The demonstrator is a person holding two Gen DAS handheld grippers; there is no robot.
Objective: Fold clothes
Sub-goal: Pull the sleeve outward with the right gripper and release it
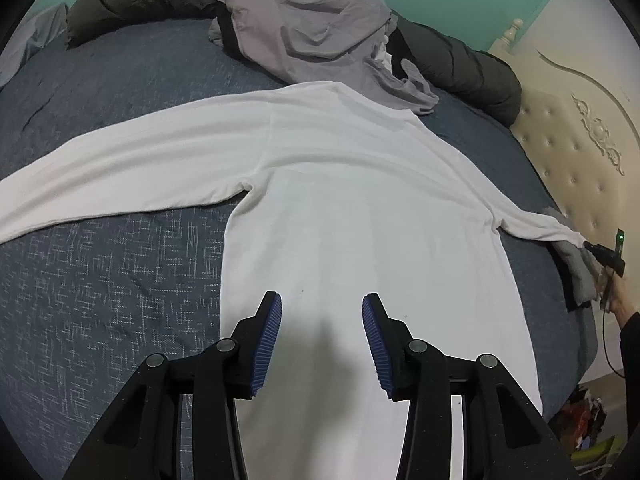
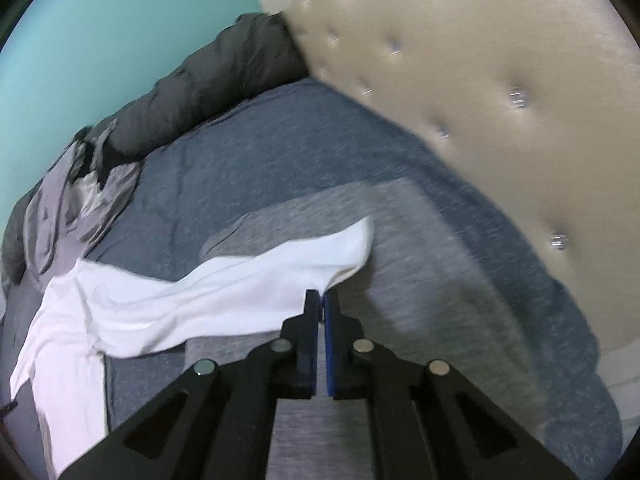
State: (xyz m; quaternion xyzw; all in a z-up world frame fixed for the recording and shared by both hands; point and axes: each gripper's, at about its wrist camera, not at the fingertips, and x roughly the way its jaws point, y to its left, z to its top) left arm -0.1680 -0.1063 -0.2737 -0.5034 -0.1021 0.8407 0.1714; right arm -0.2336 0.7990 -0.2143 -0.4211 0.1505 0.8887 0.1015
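A white long-sleeved shirt (image 1: 352, 208) lies flat on the blue bed (image 1: 112, 280), both sleeves spread out. My left gripper (image 1: 322, 308) is open and empty, hovering over the shirt's lower body. My right gripper (image 2: 322, 300) is shut on the cuff end of the shirt's right sleeve (image 2: 256, 280), lifted slightly over a grey garment (image 2: 420, 272). The right gripper also shows in the left wrist view (image 1: 600, 254) at the far sleeve end.
A lilac garment (image 1: 320, 32) and a dark puffy jacket (image 1: 460, 68) lie piled along the bed's far edge. A cream tufted headboard (image 2: 480, 80) stands close on the right. Clutter lies on the floor (image 1: 588, 420) beside the bed.
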